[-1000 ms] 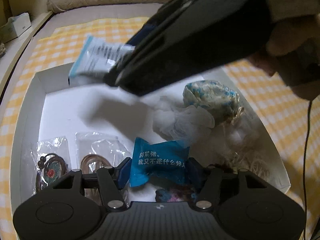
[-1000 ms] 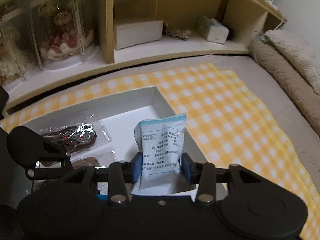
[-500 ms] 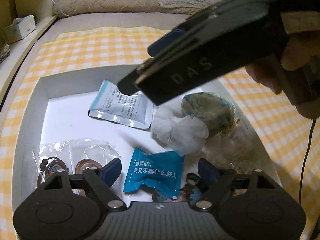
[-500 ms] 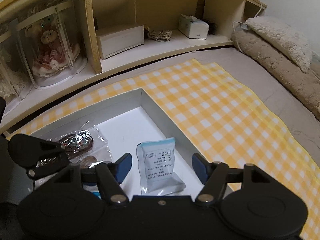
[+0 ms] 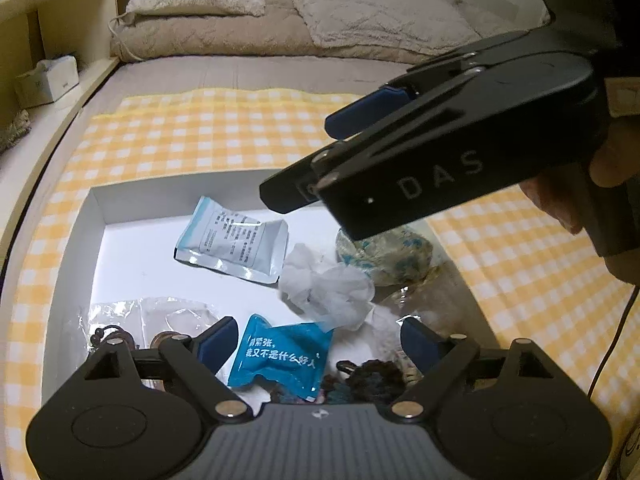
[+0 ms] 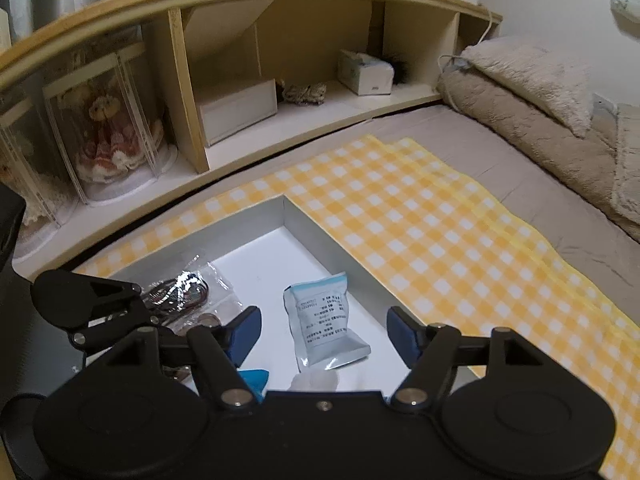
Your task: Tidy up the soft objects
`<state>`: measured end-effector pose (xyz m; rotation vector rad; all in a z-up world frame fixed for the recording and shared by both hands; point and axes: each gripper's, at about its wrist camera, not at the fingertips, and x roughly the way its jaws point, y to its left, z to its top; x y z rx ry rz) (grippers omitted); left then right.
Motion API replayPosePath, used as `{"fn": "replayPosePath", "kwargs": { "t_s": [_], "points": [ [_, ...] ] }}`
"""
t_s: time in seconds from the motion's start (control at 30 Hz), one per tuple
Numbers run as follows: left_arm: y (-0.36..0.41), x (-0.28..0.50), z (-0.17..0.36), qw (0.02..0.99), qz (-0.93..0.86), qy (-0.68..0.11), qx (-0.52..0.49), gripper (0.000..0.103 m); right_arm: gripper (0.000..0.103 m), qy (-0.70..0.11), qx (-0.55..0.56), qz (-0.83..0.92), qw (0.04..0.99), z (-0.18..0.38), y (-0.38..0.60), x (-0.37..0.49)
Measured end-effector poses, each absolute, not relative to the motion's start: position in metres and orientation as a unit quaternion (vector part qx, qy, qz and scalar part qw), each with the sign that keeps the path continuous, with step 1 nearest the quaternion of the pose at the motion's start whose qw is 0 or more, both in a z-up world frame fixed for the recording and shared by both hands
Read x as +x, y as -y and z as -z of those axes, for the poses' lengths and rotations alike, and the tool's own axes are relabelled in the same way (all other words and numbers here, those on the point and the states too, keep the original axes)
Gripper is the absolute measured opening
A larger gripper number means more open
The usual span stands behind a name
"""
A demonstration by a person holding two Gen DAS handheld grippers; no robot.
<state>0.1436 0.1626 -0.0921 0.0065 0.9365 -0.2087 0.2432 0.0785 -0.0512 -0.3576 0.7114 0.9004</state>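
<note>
Jaws spread on both grippers (empty, it seems), right gripper (image 6: 324, 330) raised over the white packet (image 6: 326, 326).

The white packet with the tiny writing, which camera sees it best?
The right wrist view. There the white packet lies whole and uncovered on the box floor, between the open right gripper's fingers. The left wrist view shows it too, farther off and tilted, beside the crumpled tissue.
</note>
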Motion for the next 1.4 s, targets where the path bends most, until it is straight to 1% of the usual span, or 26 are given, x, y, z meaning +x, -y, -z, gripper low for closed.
{"fn": "replayPosePath", "kwargs": {
  "t_s": [0.07,0.13,0.33,0.43,0.53,0.6,0.67,0.77,1.2,1.4],
  "points": [
    [-0.161,0.140,0.087,0.890,0.100,-0.446,0.003,0.090,0.072,-0.330,-0.164,-0.420,0.829,0.045,-0.073,0.238],
    [-0.160,0.135,0.083,0.892,0.099,-0.441,0.001,0.094,0.072,-0.326,-0.159,-0.415,0.834,0.039,-0.068,0.233],
    [-0.160,0.121,0.068,0.901,0.094,-0.423,-0.001,0.100,0.075,-0.317,-0.139,-0.398,0.850,0.023,-0.049,0.219],
    [-0.160,0.113,0.060,0.906,0.087,-0.413,-0.002,0.103,0.081,-0.310,-0.129,-0.388,0.858,0.016,-0.038,0.210],
    [-0.162,0.106,0.054,0.911,0.081,-0.404,-0.007,0.103,0.084,-0.302,-0.124,-0.381,0.865,0.010,-0.029,0.200],
    [-0.164,0.102,0.050,0.914,0.077,-0.399,-0.011,0.103,0.089,-0.298,-0.117,-0.375,0.870,0.006,-0.023,0.194],
    [-0.165,0.097,0.046,0.916,0.074,-0.393,-0.014,0.103,0.099,-0.294,-0.108,-0.366,0.876,0.003,-0.017,0.188],
    [-0.166,0.090,0.040,0.920,0.069,-0.387,-0.014,0.103,0.103,-0.283,-0.096,-0.355,0.886,-0.001,-0.008,0.178],
    [-0.164,0.049,0.002,0.943,0.019,-0.331,-0.023,0.103,0.103,-0.248,-0.030,-0.294,0.923,-0.024,0.042,0.133],
    [-0.164,0.024,-0.016,0.954,0.011,-0.298,-0.041,0.103,0.103,-0.235,-0.012,-0.264,0.936,-0.025,0.063,0.106]
  ]
}}
